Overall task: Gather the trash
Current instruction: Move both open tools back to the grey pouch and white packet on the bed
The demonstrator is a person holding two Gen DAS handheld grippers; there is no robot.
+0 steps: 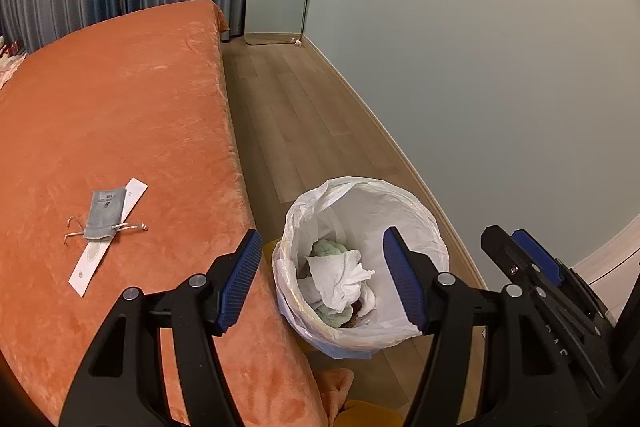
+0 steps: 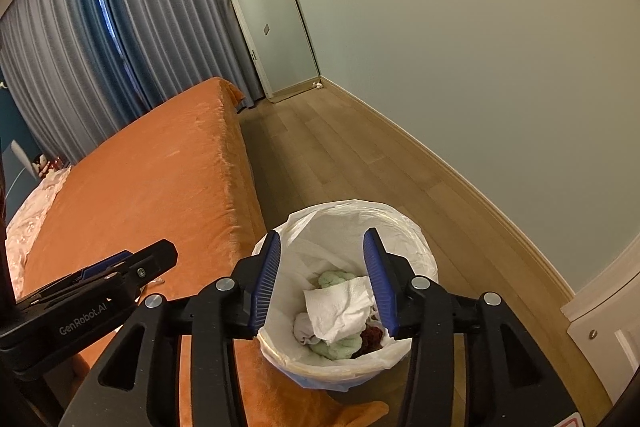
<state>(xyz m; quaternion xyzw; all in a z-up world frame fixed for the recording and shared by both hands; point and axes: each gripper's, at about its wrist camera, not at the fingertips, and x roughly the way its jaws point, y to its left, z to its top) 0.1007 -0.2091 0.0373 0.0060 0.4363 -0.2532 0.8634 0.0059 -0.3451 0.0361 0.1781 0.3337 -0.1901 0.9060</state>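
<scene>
While both grippers hang released with nothing between their blue pads, the trash bin stands on the wood floor just below and ahead of the right gripper, lined with a white plastic bag and holding a crumpled white tissue over pale green and dark red scraps. To the left of the left gripper, on the orange bed, a grey drawstring pouch lies across a white paper strip. The bin touches the bed's edge.

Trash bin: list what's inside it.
The trash bin holds a crumpled white paper towel on top, pale green wads, white tissue and something dark red. Anything deeper is covered.
</scene>
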